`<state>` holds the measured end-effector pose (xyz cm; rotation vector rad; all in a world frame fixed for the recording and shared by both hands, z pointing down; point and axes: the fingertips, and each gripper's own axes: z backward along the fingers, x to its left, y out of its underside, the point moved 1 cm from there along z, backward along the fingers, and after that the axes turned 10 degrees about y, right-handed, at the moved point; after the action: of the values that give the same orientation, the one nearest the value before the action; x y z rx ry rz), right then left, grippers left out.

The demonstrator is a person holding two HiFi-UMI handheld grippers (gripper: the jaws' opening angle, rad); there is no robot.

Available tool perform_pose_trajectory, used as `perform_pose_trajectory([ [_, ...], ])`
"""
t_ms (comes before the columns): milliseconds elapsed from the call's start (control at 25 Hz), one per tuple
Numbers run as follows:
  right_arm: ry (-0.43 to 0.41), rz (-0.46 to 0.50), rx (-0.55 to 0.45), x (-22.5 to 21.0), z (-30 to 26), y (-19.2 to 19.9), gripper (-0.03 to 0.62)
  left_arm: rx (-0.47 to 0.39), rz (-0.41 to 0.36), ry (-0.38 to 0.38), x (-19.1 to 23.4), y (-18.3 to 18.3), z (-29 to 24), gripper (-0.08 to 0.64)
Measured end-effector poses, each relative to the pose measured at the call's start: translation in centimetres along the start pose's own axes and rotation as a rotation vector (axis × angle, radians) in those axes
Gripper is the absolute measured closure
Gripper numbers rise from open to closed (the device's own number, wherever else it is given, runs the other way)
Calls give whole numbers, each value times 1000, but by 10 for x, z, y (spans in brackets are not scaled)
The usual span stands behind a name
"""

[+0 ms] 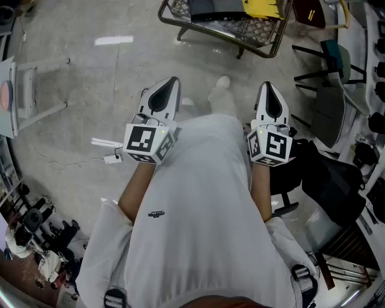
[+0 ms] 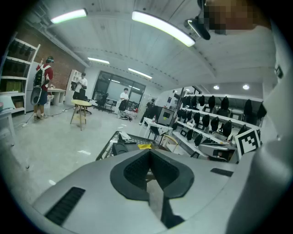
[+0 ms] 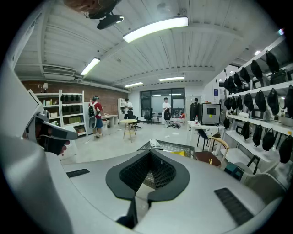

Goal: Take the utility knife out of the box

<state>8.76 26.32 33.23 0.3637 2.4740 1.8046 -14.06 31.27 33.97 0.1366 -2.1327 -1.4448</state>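
Left gripper, at 11 o'clock in the head view, jaws pressed together with nothing between them; right gripper, at 1 o'clock, likewise closed and empty, the two side by side in front of the person's white shirt and above the grey floor. Wire-mesh cart stands at 12 o'clock, well apart from both grippers, and carries dark items and a yellow item; utility knife and its box cannot be made out in any view
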Motion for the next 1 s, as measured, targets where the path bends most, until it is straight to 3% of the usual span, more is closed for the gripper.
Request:
perform_pose_trajectory([
  [440,-55,-1,-102,-57,51,-29,594,-58,-48,-19,-91,-12,-4,558],
  [720,-70,-84,-105,-100,64,-10,594,-60,-73,-29,-142,-7,-23,558],
  [1000,-101,-90,-140,-143,77,-3,594,-41,-82,-22,-182,13,-54,558],
])
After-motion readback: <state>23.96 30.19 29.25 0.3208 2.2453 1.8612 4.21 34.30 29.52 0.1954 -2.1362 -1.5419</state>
